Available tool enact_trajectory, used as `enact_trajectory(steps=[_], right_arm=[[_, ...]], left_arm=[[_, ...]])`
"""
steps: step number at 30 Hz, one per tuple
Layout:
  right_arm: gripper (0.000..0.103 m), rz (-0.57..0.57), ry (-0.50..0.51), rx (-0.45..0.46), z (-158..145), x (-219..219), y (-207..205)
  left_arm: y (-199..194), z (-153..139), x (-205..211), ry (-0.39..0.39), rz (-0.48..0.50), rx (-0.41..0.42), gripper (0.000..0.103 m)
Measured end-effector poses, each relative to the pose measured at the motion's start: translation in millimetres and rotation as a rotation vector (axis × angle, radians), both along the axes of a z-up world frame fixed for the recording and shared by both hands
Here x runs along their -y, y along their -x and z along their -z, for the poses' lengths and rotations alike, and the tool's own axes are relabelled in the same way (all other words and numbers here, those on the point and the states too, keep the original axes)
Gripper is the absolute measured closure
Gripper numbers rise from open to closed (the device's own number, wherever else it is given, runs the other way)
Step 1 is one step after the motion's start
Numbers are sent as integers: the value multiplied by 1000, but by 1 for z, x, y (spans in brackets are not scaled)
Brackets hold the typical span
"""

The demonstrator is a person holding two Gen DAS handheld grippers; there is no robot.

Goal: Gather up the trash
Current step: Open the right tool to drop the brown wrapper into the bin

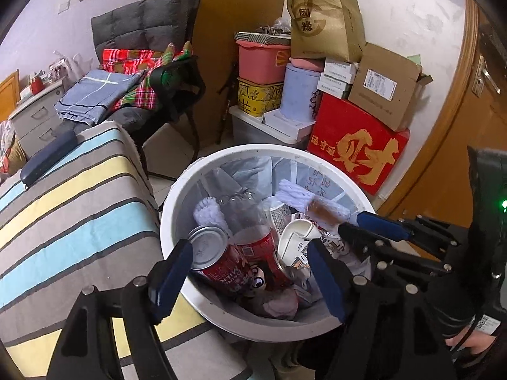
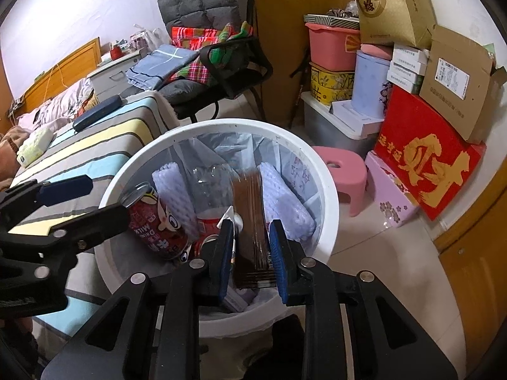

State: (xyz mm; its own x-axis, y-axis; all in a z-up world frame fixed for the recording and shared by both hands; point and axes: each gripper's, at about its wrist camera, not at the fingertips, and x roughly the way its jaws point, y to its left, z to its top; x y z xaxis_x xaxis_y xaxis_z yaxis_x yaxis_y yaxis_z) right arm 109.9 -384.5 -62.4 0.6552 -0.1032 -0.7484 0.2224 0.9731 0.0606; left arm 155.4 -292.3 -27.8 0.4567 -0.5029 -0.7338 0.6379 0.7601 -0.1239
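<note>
Right wrist view: our right hand-held gripper (image 2: 250, 253) clamps a brown transparent wrapper (image 2: 248, 218) over the round white plastic bin (image 2: 329, 196); it may cling to the pads. The left hand-held gripper (image 1: 250, 272) stands apart, empty.

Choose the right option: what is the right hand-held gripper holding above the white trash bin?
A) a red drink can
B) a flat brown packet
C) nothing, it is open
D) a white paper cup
B: in the right wrist view, the right hand-held gripper has its fingers closed on a flat brown packet over the white trash bin.
</note>
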Motion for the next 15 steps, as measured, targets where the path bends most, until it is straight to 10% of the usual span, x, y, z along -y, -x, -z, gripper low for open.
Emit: enact_trajectory(steps=[3, 15], right_arm=[[48, 2, -5, 17, -3, -1, 4], [48, -6, 34, 122, -31, -38, 36]], left_arm=[[1, -2, -6, 5, -18, 4, 22], [32, -31, -81, 71, -197, 74, 18]])
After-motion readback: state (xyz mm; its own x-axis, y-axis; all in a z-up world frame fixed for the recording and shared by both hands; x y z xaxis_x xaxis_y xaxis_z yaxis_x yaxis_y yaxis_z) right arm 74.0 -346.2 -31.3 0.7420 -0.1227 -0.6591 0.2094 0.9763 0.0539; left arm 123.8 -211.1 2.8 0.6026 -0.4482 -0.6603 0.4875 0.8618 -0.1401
